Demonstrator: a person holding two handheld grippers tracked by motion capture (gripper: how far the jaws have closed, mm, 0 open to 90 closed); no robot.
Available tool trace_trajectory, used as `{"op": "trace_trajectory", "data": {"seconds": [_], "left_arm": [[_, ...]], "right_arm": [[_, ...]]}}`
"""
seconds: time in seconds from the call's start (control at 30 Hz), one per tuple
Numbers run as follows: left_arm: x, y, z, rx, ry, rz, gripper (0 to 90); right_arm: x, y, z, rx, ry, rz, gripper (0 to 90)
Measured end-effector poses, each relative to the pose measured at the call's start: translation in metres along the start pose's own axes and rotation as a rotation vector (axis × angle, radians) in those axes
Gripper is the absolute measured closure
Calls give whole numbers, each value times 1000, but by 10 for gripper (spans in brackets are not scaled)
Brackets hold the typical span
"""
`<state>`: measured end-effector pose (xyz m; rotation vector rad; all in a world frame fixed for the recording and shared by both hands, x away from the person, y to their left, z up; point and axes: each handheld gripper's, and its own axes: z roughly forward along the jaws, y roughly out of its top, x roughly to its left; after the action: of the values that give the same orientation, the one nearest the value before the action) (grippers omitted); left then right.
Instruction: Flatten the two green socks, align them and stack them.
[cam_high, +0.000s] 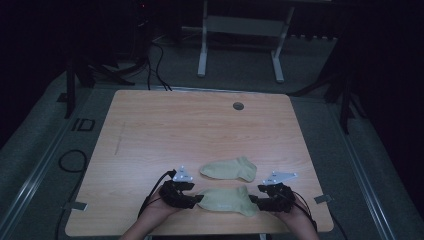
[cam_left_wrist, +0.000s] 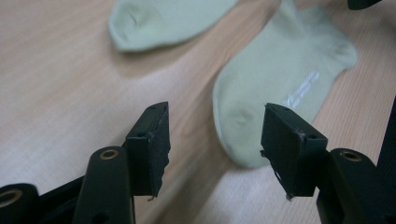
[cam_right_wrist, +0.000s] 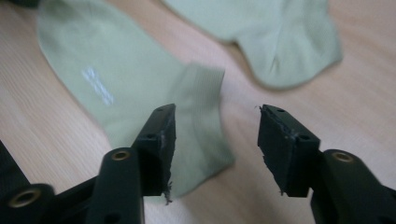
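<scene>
1. Left hand-held gripper (cam_high: 199, 198): we log it at the near edge of the bench (cam_high: 165, 130), held in the person's left hand (cam_high: 159, 210) and pointing toward the toe end of the near sock (cam_high: 226, 199). In the left gripper view its jaws stand partly apart with bare wood and the toe tip of that sock in the gap; the pads press on nothing.
2. Right hand-held gripper (cam_high: 253, 199): we log it at the near edge too, in the person's right hand (cam_high: 295, 214), pointing at the cuff end of the same sock. In the right gripper view the jaws stand partly apart; the cuff lies under and beside one jaw, and we see no pinch on the cloth.
3. Near sock: pale green, lying flat on the bench between the two grippers, toe toward the left gripper, cuff toward the right. A small pale printed mark shows on its foot part in both gripper views.
4. Far sock (cam_high: 229, 168): same pale green, flat on the bench just beyond the near sock and apart from it, with a strip of wood between them. Neither gripper touches it.
5. Bench: light wood top; a round grey cap (cam_high: 238, 106) sits near its far edge.
6. Containers: we record none on the bench; both socks lie loose on the wood.
7. Beyond the bench: a dim floor with dark cables (cam_high: 155, 65) and a white frame stand (cam_high: 240, 45).
</scene>
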<state>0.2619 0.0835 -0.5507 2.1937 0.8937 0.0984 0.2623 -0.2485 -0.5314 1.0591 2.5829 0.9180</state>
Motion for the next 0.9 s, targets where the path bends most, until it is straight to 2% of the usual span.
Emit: {"op": "trace_trajectory", "data": {"seconds": [0.07, 0.1, 0.17, 0.2, 0.3, 0.37, 0.4, 0.43, 0.47, 0.53, 0.57, 0.77, 0.8, 0.9], "left_arm": [[0, -2, 3, 5, -4, -7, 451], [0, -3, 5, 8, -5, -6, 491], [-2, -3, 7, 14, -10, 0, 508], [-4, -3, 9, 18, -9, 7, 553], [-6, -3, 14, 36, -21, 38, 605], [-8, -1, 15, 37, -15, 41, 640], [-9, -1, 16, 40, -10, 49, 700], [-10, 0, 16, 39, -2, 51, 700], [-10, 0, 17, 36, 6, 47, 781], [-11, 0, 18, 40, 9, 48, 797], [-12, -1, 18, 33, 10, 43, 860], [-12, -1, 17, 23, 12, 36, 881], [-12, -1, 14, 13, 16, 35, 883], [-12, 1, 10, 1, 17, 30, 884]], "right_arm": [[0, -5, 4, 14, -5, -2, 509], [1, -8, 7, 24, -23, -7, 527], [1, -9, 9, 22, -30, -11, 547], [2, -10, 11, 30, -40, -24, 574], [3, -10, 13, 41, -41, -35, 615], [5, -10, 15, 53, -43, -48, 646], [5, -9, 15, 56, -40, -47, 697], [5, -9, 15, 56, -40, -47, 697], [6, -9, 15, 59, -36, -49, 759], [7, -9, 15, 57, -32, -48, 782], [8, -10, 15, 57, -29, -53, 813], [10, -10, 15, 55, -32, -45, 835], [10, -10, 13, 50, -15, -39, 837], [10, -9, 8, 31, -7, -32, 837]]}}
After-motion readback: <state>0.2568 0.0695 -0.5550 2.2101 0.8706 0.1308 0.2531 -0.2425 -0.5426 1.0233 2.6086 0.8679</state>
